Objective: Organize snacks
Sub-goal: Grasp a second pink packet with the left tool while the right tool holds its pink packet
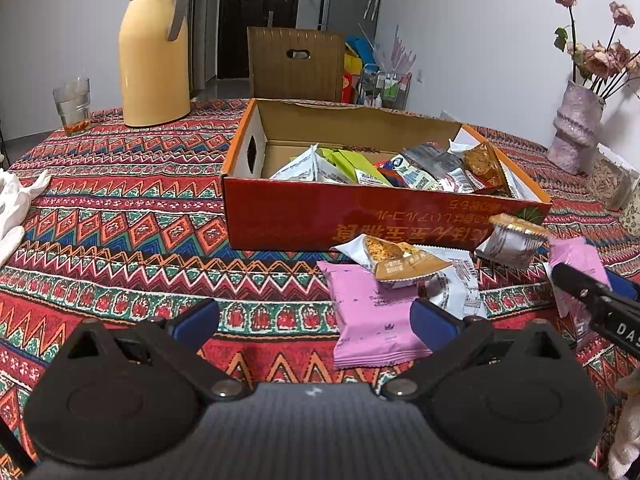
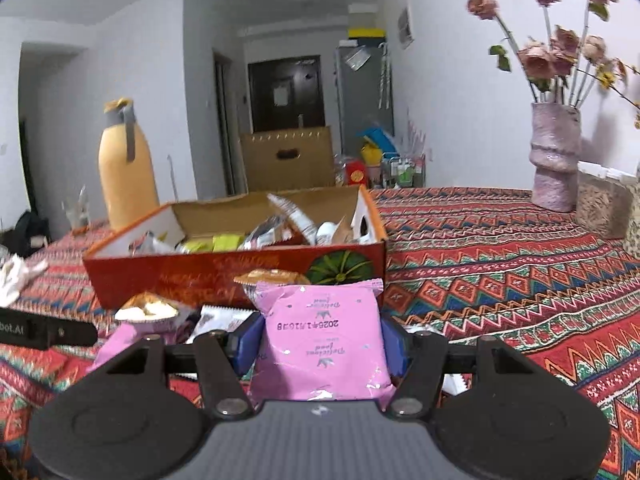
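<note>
Right tongs clamp a pink packet just before the box; left tongs gape empty. Next, probably: lift it over the box wall.

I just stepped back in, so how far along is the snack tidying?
Partly done. The cardboard box already holds many snack packets. The right gripper is shut on a pink packet. The left gripper is open and holds nothing. Another pink packet and a few wrapped snacks are still on the tablecloth.
</note>
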`<act>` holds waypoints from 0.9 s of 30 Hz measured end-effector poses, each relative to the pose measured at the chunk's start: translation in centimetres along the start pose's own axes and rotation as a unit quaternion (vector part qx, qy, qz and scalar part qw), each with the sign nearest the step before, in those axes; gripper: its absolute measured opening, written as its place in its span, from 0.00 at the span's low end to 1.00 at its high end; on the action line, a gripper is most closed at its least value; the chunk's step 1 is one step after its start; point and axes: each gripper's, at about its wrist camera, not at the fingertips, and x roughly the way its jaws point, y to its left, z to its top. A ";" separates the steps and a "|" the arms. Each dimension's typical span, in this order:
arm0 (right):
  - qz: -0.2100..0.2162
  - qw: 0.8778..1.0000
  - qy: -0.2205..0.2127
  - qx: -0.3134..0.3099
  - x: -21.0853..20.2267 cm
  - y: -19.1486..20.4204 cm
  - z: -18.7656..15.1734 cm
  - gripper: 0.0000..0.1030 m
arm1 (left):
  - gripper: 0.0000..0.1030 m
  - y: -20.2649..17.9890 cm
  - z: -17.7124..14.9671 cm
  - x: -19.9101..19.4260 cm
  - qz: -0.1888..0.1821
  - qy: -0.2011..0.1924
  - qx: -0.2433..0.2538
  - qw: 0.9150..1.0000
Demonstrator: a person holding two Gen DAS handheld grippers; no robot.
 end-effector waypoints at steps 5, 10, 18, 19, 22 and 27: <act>-0.008 0.999 -0.019 0.030 -0.8 -1.2 0.0 0.59 | 1.00 -1.6 0.7 0.3 0.011 0.008 0.015 1.000; -0.006 0.999 -0.024 0.038 -1.0 -1.6 0.0 0.59 | 1.00 -3.5 1.1 1.3 0.020 0.019 0.030 0.999; 0.009 0.999 -0.025 0.047 -1.1 -2.1 -0.1 0.59 | 1.00 -4.9 1.5 4.1 0.045 0.054 0.008 0.997; 0.012 0.999 -0.025 0.047 -1.1 -2.1 -0.1 0.59 | 0.99 -5.0 1.6 4.3 0.048 0.056 0.007 0.997; 0.018 0.998 -0.027 0.050 -1.2 -2.2 -0.1 0.59 | 0.89 -5.3 1.7 5.2 0.055 0.063 0.005 0.997; 0.026 0.998 -0.029 0.054 -1.4 -2.4 -0.1 0.59 | 0.69 -5.4 1.4 6.4 0.055 0.080 0.003 0.995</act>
